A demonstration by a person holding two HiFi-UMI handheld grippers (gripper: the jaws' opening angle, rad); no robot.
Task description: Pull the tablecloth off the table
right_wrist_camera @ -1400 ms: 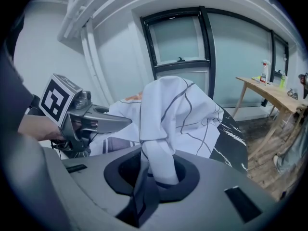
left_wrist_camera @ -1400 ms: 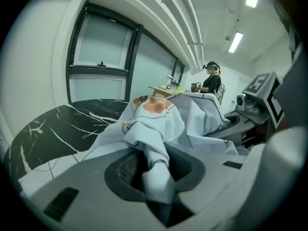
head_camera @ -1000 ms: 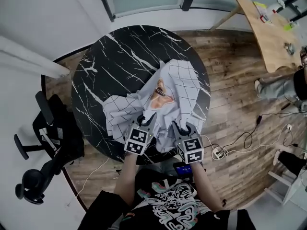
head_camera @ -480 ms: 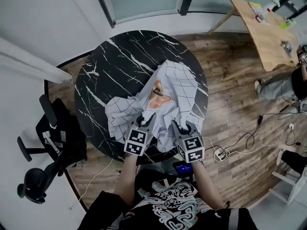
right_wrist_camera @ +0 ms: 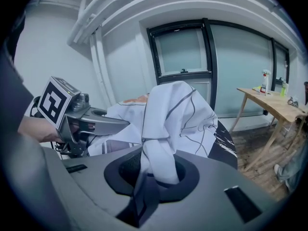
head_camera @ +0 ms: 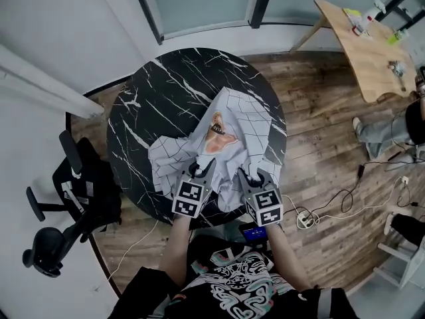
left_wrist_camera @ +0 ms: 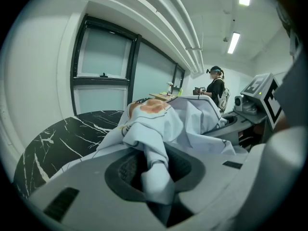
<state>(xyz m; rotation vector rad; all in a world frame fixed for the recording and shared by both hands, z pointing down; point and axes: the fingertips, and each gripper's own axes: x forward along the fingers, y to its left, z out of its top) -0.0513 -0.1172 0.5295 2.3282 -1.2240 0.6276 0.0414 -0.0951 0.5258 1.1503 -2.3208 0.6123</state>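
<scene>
Looks roughly halfway done: left gripper [head_camera: 202, 167] and right gripper [head_camera: 255, 177] each clamped on a fold of the tablecloth [head_camera: 242, 128], bunched up on the near side of the black marble table [head_camera: 156, 95], far side already bare, rest not yet dragged off the near edge.

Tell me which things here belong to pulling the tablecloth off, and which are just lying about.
Job in hand: tablecloth, bunched on the black marble table; left gripper and right gripper, both clamped on it.
Lying about: black office chair, wooden table, power strip.
</scene>
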